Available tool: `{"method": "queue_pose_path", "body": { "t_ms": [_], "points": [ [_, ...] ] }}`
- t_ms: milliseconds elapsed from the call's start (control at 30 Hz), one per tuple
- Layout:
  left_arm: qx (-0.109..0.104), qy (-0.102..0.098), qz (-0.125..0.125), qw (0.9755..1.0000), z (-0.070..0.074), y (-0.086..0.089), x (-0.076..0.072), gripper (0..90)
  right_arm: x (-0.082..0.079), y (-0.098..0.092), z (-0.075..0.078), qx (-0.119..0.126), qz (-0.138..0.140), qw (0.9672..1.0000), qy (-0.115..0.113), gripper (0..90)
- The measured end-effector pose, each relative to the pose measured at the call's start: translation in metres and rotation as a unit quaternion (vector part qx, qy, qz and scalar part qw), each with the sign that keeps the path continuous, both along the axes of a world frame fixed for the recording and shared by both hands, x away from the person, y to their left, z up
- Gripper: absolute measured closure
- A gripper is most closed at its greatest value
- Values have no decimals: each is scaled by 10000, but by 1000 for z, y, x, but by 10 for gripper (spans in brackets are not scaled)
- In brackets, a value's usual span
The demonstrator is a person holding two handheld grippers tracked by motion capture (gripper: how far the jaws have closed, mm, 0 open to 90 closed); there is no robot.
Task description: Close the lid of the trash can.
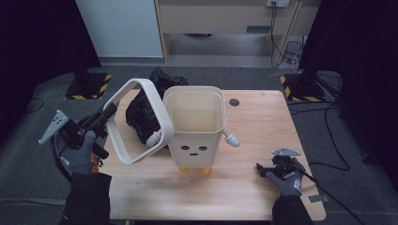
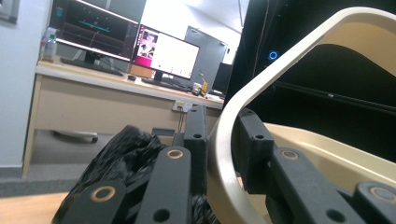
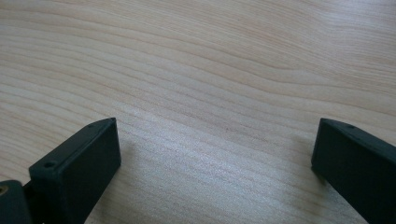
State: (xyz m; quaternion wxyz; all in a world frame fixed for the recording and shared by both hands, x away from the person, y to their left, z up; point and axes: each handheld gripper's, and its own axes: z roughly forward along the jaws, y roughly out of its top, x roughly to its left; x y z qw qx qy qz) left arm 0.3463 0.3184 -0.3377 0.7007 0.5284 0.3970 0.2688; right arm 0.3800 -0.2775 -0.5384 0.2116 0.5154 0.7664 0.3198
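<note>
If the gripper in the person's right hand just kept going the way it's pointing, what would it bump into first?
Most likely the light wooden tabletop itself. The right gripper has its black jaws wide apart with nothing between them, angled down at bare wood. How near it sits is hard to judge.

From my seat the table [image 1: 248, 187] reads as pale wood with a fine grain and a matt finish. The bin [image 1: 195, 126] and its loose rim frame [image 1: 157, 110] look like smooth cream plastic with a soft sheen. The bag [image 1: 141, 115] behind is crinkled, glossy black plastic film. My gloves look like grey knit cloth.
</note>
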Motion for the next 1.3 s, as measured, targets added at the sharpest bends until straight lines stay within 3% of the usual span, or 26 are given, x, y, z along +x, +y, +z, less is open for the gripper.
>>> {"method": "queue_pose_path", "body": {
  "t_ms": [300,700,1300],
  "points": [
    [139,-173,-152,9996,22,-23,13,755,0,0,0,-6,8,10000,-3,16],
    [359,-178,-268,9988,45,-49,29,755,0,0,0,-5,9,10000,-3,16],
    [520,-180,-308,9980,69,-75,46,755,0,0,0,-1,17,10000,-1,16]
  ]
}}
